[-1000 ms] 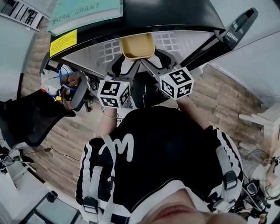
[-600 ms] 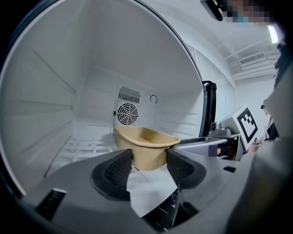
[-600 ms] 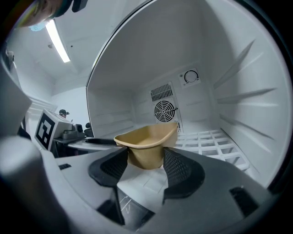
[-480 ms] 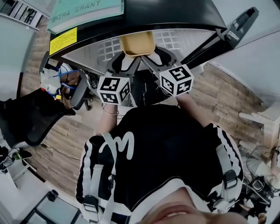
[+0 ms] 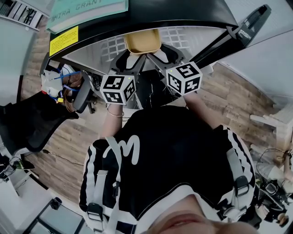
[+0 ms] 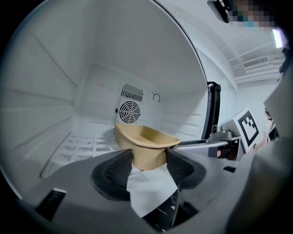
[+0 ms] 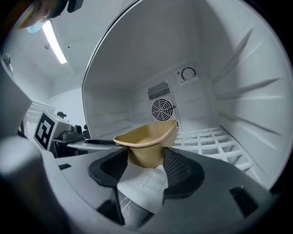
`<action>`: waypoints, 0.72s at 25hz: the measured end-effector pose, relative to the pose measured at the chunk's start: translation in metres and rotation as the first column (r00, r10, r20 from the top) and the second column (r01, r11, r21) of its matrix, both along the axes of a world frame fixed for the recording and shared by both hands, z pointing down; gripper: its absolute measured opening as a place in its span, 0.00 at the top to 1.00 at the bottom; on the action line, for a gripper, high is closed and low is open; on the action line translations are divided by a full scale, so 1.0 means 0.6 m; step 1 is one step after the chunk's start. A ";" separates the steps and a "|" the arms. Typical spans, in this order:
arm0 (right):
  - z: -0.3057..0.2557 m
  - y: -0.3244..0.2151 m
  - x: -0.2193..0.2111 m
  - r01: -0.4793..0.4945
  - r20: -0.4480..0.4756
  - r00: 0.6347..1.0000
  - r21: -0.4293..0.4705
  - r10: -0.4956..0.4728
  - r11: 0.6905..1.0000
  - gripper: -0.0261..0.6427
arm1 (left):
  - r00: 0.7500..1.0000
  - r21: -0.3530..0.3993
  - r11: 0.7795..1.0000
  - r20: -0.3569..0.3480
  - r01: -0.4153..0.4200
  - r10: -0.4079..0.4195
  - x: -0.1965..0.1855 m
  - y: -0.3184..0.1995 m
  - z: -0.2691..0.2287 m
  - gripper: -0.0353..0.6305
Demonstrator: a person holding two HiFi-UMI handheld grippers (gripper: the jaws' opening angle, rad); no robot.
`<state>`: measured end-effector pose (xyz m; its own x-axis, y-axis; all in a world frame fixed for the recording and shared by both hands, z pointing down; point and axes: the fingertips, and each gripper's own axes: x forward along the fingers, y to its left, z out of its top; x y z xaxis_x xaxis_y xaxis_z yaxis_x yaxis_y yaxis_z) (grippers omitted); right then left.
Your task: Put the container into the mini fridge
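Observation:
A tan, empty container (image 5: 143, 42) hangs just inside the open mini fridge (image 5: 183, 16), above its white wire shelf (image 5: 181, 36). My left gripper (image 5: 132, 61) grips the container's left end and my right gripper (image 5: 157, 59) its right end. In the left gripper view the container (image 6: 146, 144) sits between the black pads of the left gripper (image 6: 147, 165), which is shut on it. The right gripper view shows the container (image 7: 146, 139) clamped the same way by the right gripper (image 7: 144, 164). The fridge's back wall with a round fan (image 7: 163, 109) lies beyond.
The fridge door (image 5: 245, 27) stands open at the right. A green sheet (image 5: 87, 10) lies on the fridge top, beside a yellow label (image 5: 63, 40). A black office chair (image 5: 32, 121) and a cable bundle (image 5: 59, 84) stand on the wooden floor at left.
Both grippers have moved a little forward with the container, deeper into the fridge opening. Both stay shut on it.

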<state>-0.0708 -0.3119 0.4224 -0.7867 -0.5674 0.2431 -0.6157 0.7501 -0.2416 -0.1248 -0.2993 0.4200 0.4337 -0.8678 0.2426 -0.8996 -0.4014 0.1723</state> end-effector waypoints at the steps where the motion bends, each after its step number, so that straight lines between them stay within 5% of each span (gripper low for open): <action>1: 0.000 0.000 0.000 -0.001 0.001 1.000 -0.002 0.001 1.000 0.58 | 1.000 -0.001 1.000 -0.001 0.001 -0.001 0.000 -0.001 0.000 0.58; 18: 0.004 -0.014 -0.005 -0.015 0.003 1.000 -0.018 0.015 1.000 0.59 | 1.000 -0.032 0.999 -0.024 0.019 -0.020 -0.007 -0.013 0.004 0.59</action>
<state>-0.0740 -0.3201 0.4247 -0.7787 -0.5749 0.2511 -0.6262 0.7361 -0.2569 -0.1289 -0.3073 0.4226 0.4228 -0.8683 0.2596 -0.9026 -0.3778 0.2065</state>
